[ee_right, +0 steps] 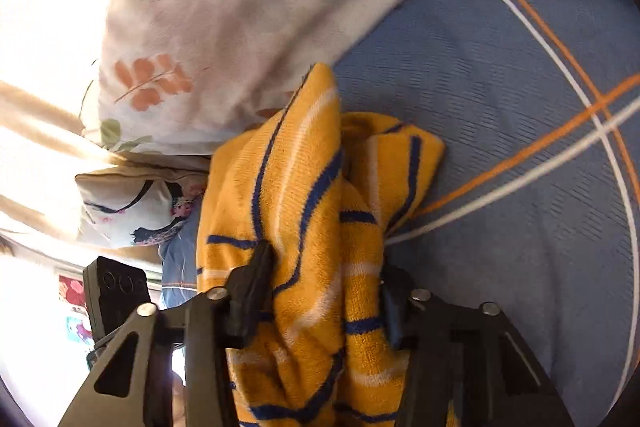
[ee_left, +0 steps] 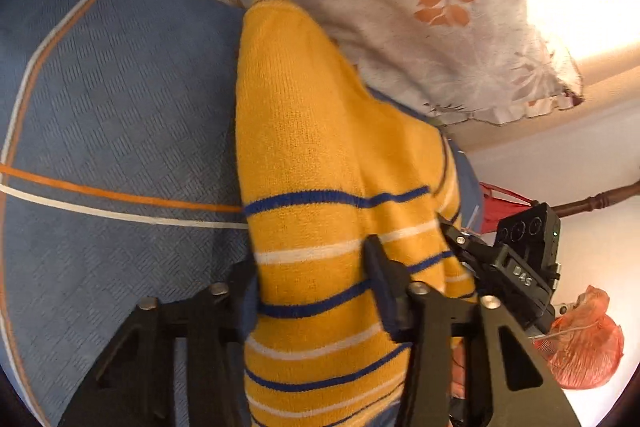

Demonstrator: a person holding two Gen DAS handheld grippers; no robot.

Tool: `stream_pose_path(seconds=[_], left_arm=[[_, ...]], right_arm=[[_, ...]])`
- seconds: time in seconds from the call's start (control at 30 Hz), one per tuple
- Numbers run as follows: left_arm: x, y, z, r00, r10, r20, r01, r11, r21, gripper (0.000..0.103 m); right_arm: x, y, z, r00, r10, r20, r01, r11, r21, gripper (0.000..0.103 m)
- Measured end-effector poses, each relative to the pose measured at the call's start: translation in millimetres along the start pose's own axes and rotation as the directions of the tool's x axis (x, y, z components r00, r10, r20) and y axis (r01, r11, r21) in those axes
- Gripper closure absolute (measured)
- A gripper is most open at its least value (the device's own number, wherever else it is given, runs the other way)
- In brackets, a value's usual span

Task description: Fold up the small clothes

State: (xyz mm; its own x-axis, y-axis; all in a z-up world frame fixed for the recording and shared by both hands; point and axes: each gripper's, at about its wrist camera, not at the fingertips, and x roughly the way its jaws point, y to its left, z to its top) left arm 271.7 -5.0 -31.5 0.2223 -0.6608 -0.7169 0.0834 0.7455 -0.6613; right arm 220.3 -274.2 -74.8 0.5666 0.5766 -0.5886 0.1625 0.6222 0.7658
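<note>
- Gripping the yellow striped sweater (ee_left: 320, 155) from both ends, the two grippers had it bunched between them over the blue bedspread (ee_left: 120, 87).
- Left gripper (ee_left: 312, 291): both fingers were clenched on a thick band of the knit in the lower middle of the left wrist view; the pads pressed into the cloth.
- Right gripper (ee_right: 324, 291): its fingers were likewise clamped on a gathered fold of the sweater in the lower middle of the right wrist view. This gripper also showed at the right edge of the left wrist view, touching the garment's hem.
- Location of garment: it ran from the bottom centre up to the middle of both views; its far end lay against the flowered pillow (ee_left: 400, 7) at upper centre.
- Judgement on the step: the fold looked under way but untidy. For a clean result, both grips should stay at matching corners, the cloth should be drawn taut and level, then laid flat on open bedspread, clear of the pillow.
- Risk, as a judgement: the right side held several layers at once, so a crease could set crooked.
- Materials: the sweater was a soft, fuzzy knit, mustard yellow with thin blue and white stripes; it draped in rounded folds.
- The bedspread had a woven basket-check texture with orange and white lines crossing it.
- The pillow was smooth pale cotton with orange leaf prints and a frilled edge.
- Gripper fingers were matte black, hard, with silver bolt heads.
</note>
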Motion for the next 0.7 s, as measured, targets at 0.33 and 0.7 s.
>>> stream_pose_path(seconds=[0.33,0.7], left_arm=[[-56.0,-4.7,25.2,0.964,0.249,0.096,-0.256,0.964,0.067,0.058],[-72.8,-10.4,-23.3,0.968,0.201,0.153,-0.224,0.962,0.153,0.058]], right_arm=[[26.6,57.4,-7.6,0.999,0.04,0.018,-0.038,0.996,-0.083,0.058],[2.9,74.0,-20.8,0.979,-0.152,0.134,0.169,0.977,-0.127,0.049]])
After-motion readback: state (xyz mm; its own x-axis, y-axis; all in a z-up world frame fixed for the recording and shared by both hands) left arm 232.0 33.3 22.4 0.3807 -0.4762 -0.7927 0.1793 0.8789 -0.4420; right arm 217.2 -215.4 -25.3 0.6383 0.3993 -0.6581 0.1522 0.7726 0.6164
